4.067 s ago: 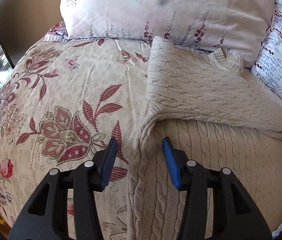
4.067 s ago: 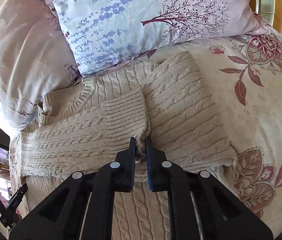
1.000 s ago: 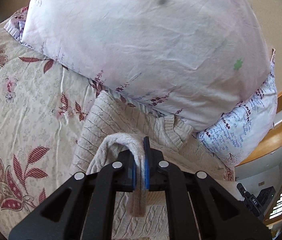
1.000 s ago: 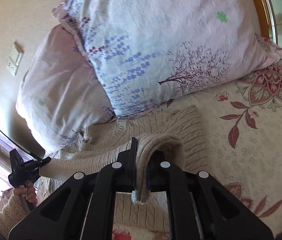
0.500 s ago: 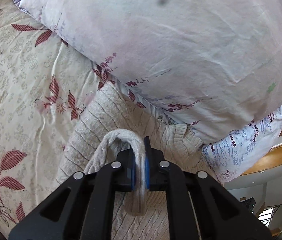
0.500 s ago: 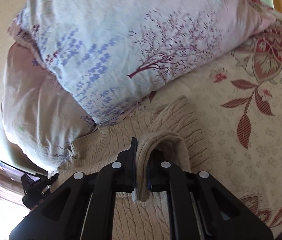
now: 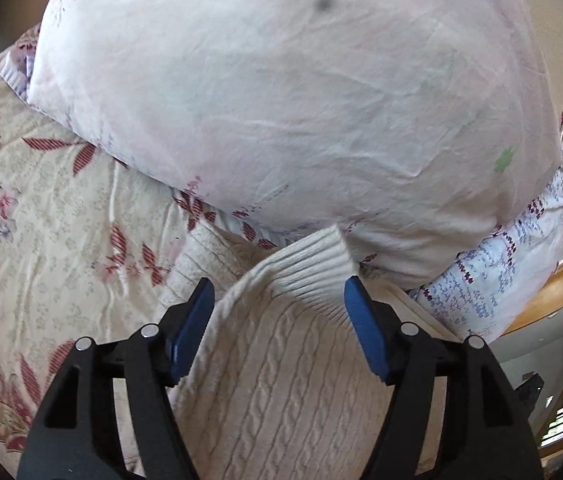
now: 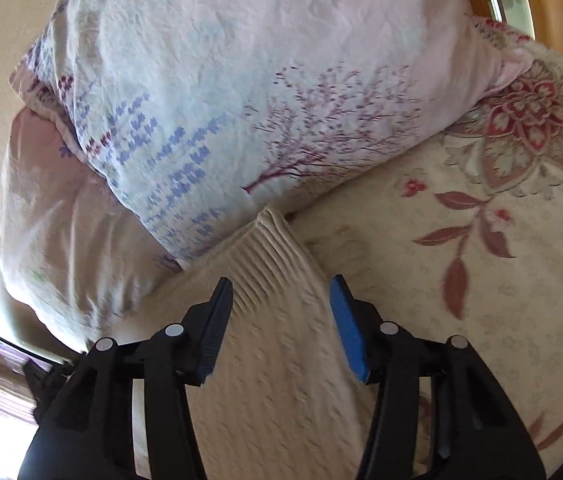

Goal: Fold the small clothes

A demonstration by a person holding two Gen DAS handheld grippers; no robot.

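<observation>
Left wrist view: close above the bed (image 7: 41,240), angled down along the left gripper (image 7: 277,300) toward the pale pillow (image 7: 281,100) at the bed's head edge. Right wrist view: equally close, angled down along the right gripper (image 8: 281,296) toward the tree-print pillow (image 8: 261,100). Shared: cream knit sweater (image 7: 281,380), both pillows, floral bedspread.

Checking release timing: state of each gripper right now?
Left gripper: open, jaws just opened; sweater hem between the fingers, not gripped.
Right gripper: open, jaws just opened; sweater hem between the fingers, not gripped.
</observation>
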